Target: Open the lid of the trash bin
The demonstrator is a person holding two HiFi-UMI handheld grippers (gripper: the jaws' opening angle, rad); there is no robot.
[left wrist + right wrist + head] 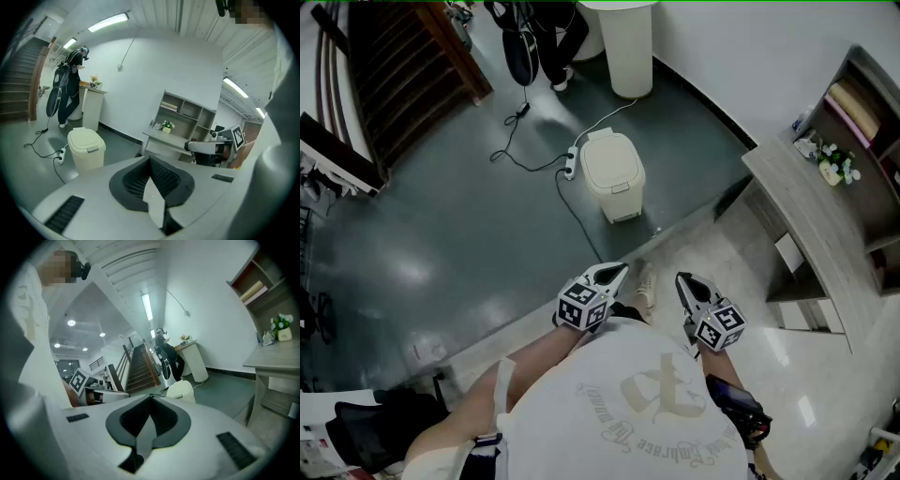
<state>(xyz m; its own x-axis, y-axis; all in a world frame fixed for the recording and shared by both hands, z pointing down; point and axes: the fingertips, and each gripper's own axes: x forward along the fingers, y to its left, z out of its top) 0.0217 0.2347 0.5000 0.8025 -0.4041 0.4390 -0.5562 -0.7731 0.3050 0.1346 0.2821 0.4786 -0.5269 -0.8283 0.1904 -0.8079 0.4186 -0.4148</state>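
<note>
1. We see the dark floor spread out ahead of us.
2. The trash bin stands on it, well apart from both tongs, with its lid down and a power strip just beside it.
3. Our left tongs are pressed together, gripping nothing.
4. Our right tongs are likewise closed and empty.

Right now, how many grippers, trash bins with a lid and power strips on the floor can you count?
Grippers: 2, the left gripper and the right gripper
Trash bin with a lid: 1, the cream trash bin
Power strip on the floor: 1, the white power strip
Total: 4
</note>
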